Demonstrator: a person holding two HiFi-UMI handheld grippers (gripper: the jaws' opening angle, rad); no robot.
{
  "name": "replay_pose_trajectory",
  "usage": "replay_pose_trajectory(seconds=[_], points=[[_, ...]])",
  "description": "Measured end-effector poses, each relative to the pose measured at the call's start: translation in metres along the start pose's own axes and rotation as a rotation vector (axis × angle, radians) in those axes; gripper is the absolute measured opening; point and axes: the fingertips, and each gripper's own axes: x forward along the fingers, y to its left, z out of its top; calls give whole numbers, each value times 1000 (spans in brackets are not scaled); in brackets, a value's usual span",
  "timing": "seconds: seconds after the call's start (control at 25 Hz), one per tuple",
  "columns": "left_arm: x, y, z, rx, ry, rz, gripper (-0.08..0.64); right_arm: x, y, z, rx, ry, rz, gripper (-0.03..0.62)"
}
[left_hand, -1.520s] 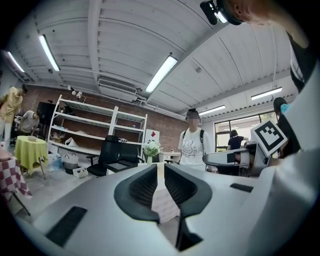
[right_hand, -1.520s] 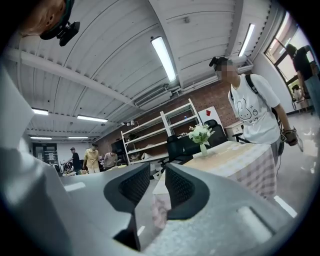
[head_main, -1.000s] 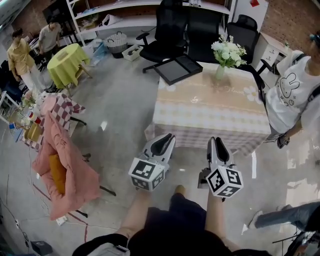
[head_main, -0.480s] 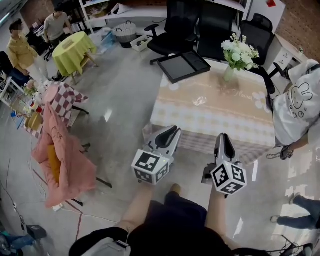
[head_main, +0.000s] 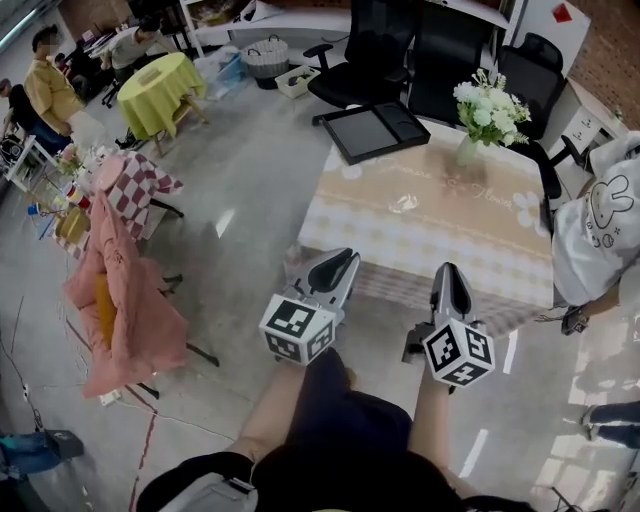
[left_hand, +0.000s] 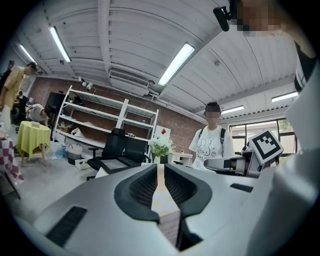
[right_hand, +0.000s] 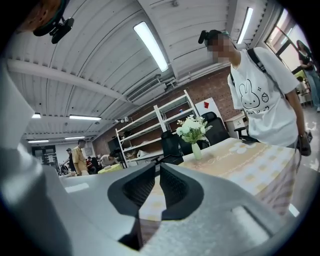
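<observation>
L claw (head_main: 338, 262) & R claw (head_main: 449, 272), 2 in all, each pressed near-shut w/ nothing between, hover just short of 1 cloth-covered worktop (head_main: 440, 230). At its far end: 1 flower vase (head_main: 487, 105), 1 black tray (head_main: 375, 130).
</observation>
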Motion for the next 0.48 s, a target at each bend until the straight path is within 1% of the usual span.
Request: replay_pose_trajectory(seconds=[0.28,0.48], points=[[6,2,-3,-10,4,7,51,6,-5,-2,2,9,6,29],[26,8,0,-1,13,-3,51,21,-15,2,-1,9,-9,24]])
